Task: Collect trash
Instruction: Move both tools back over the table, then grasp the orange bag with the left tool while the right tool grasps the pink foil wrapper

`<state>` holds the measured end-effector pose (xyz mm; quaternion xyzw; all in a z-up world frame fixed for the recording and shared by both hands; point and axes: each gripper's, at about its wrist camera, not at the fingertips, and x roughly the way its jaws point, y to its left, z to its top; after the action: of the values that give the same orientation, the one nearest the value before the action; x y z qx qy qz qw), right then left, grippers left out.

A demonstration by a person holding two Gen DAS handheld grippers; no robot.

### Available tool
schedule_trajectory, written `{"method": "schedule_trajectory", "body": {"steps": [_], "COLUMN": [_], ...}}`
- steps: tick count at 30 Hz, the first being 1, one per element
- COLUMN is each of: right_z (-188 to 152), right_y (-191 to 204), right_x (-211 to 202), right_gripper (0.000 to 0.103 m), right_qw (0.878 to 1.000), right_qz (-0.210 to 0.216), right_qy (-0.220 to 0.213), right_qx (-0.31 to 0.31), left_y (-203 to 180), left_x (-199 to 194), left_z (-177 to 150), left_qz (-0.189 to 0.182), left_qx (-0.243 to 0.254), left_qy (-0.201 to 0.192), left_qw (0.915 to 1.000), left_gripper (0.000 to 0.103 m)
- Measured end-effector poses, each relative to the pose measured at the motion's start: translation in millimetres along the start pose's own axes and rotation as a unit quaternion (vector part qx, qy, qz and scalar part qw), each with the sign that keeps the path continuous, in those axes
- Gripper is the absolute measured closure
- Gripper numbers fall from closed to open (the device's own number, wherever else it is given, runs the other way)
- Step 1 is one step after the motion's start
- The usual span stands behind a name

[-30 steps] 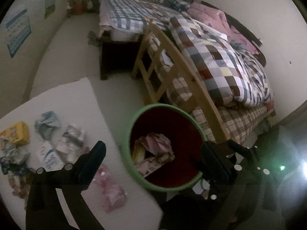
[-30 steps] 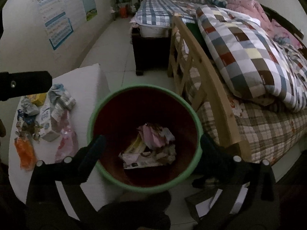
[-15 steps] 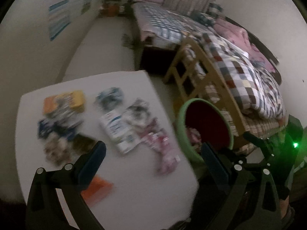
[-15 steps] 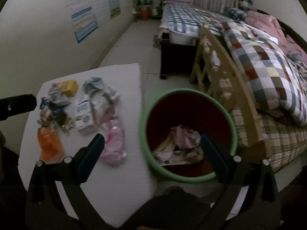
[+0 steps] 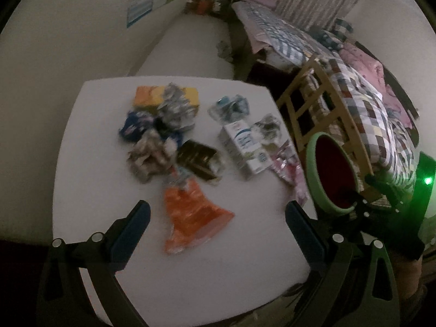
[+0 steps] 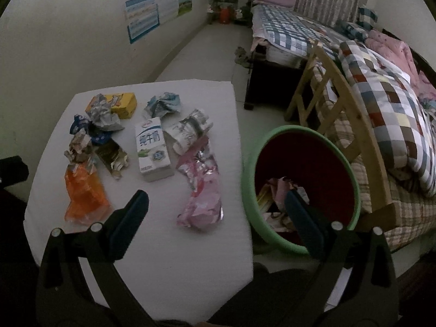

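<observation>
Two open, empty grippers are seen above a white table [image 6: 174, 272] that fills the lower left and centre of both views, with a bed [image 6: 381, 103] under a checked quilt running down the right side. A green-rimmed bin [image 6: 299, 248] with a dark red inside stands on the floor just beside the table's right edge, at the lower right of the right wrist view, and some crumpled wrappers are already lying in its bottom. The rest of the trash is spread over the table's far half: a pink foil wrapper [image 6: 200, 190] nearest the bin, an orange plastic bag [image 5: 193, 218] at the near left of the pile, a white milk carton [image 6: 152, 150] in the middle, and a yellow box [image 6: 122, 105] with several crumpled paper balls at the upper left. The left gripper [image 5: 216, 220] is held with its jaws wide apart over the orange bag, nothing between them; the right gripper [image 6: 216, 212] is likewise spread and bare, straddling the table edge and the bin. The step in hand is judged to be a reach for the next piece. A descent onto the orange bag, a closing pinch on its thin film, and a carry rightward over the bin's rim would be called for.
</observation>
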<state>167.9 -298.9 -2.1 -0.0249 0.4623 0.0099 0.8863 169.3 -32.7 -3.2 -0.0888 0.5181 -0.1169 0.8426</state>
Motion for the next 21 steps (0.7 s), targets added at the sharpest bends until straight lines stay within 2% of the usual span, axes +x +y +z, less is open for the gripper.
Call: {"method": "schedule_trajectory", "body": {"steps": [11,21], "right_z": [-1,0], "right_y": [12,9], "right_x": [18,57], "right_gripper": [0.005,0.005], "right_qw": [1.000,0.998], "right_qz": [0.004,0.001], "right_qy": [0.023,0.055], "right_qx": [0.009,0.001], "left_y": [19,25], "left_x": [19,52], "left_z": [-19,-20], "left_qz": [0.006,0.017], "left_qx": [-0.021,-0.038], "left_qy": [0.031,0.062], "left_qw": [0.9993,0.9972], "left_gripper": [0.008,0.008]}}
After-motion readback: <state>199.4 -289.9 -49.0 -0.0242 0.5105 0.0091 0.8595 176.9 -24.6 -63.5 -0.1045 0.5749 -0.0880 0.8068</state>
